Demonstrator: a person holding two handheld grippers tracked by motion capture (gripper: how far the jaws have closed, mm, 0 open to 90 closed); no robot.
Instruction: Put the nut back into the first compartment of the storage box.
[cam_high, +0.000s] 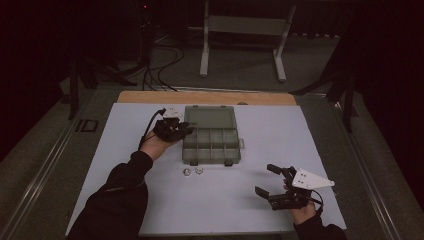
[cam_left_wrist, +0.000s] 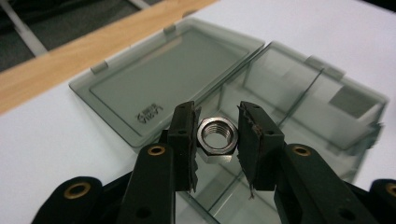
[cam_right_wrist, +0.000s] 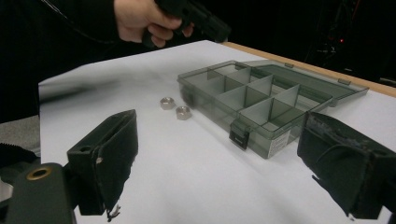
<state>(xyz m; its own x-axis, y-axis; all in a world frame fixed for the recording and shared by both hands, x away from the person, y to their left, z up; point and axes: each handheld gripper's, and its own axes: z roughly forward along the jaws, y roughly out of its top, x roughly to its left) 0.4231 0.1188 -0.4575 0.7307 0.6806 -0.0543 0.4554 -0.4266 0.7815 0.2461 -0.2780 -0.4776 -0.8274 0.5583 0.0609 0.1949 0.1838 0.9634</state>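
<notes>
Left tool (cam_left_wrist: 217, 135) pinches shiny hex steel nut (cam_left_wrist: 217, 136) above smoky translucent plastic compartment box (cam_left_wrist: 299, 93), lid open. Right tool (cam_right_wrist: 219, 163) released, rubber-padded jaws wide.

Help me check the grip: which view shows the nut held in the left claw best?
The left gripper view: the nut sits close up between the left claw jaws, above the open organizer box. The high view shows that claw by the box, nut too small to tell. The right gripper view shows the hand gripping it.

A white-topped bench (cam_high: 260, 210) with a wooden far edge is carrying an open grey compartment box (cam_high: 211, 135). Two nuts (cam_high: 193, 171) are lying just beside the box's near side.
</notes>
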